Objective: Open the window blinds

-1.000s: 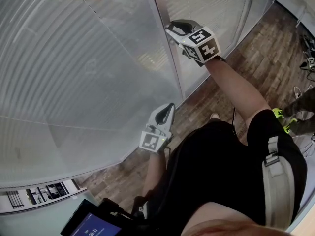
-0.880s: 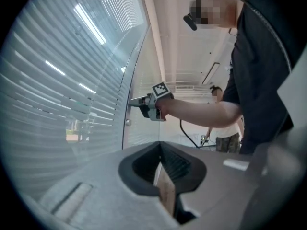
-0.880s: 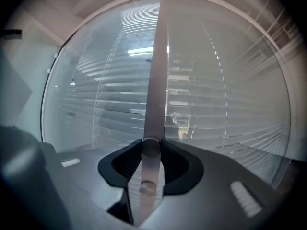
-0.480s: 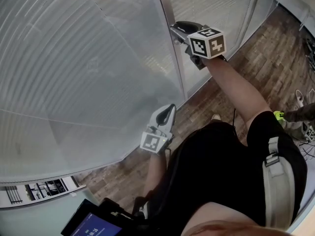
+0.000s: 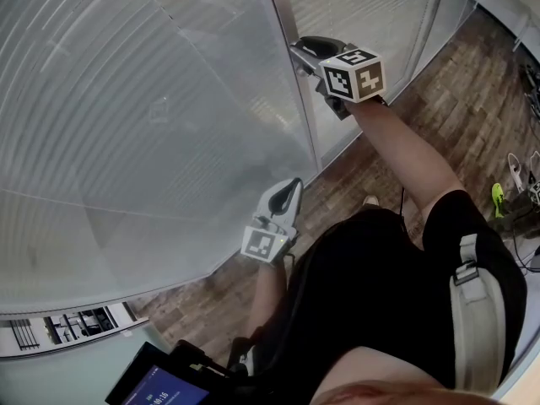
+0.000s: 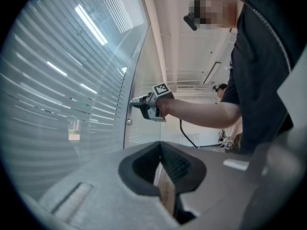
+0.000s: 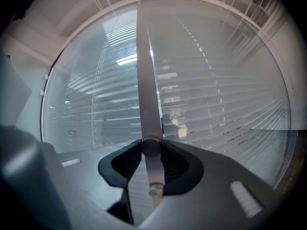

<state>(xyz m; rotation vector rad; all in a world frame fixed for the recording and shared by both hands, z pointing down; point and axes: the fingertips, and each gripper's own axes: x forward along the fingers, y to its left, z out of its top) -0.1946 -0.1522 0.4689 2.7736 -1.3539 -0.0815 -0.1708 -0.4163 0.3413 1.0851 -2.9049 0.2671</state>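
Metal knob [image 7: 151, 146] on frame [image 5: 291, 83] beside glazed blinds [image 5: 126, 125], pinched by right gripper [image 5: 305, 49]. Left gripper [image 5: 291, 186] closed, empty, low. Step, judged: twisting knob. Next: roll wrist, hold pinch, tilt slats.

Hardly anything here can be read. The one real bit of writing is on a small dark screen [image 5: 156, 388], low down and well below the left hand-held gripper [image 5: 291, 184]. It shows a short row of pale digits like a clock or timer reading, too small for me to make out for certain. The marker cube [image 5: 353, 75] on the right hand-held gripper [image 5: 299, 47] and the one on the left carry only black-and-white square patterns, no letters or numbers.
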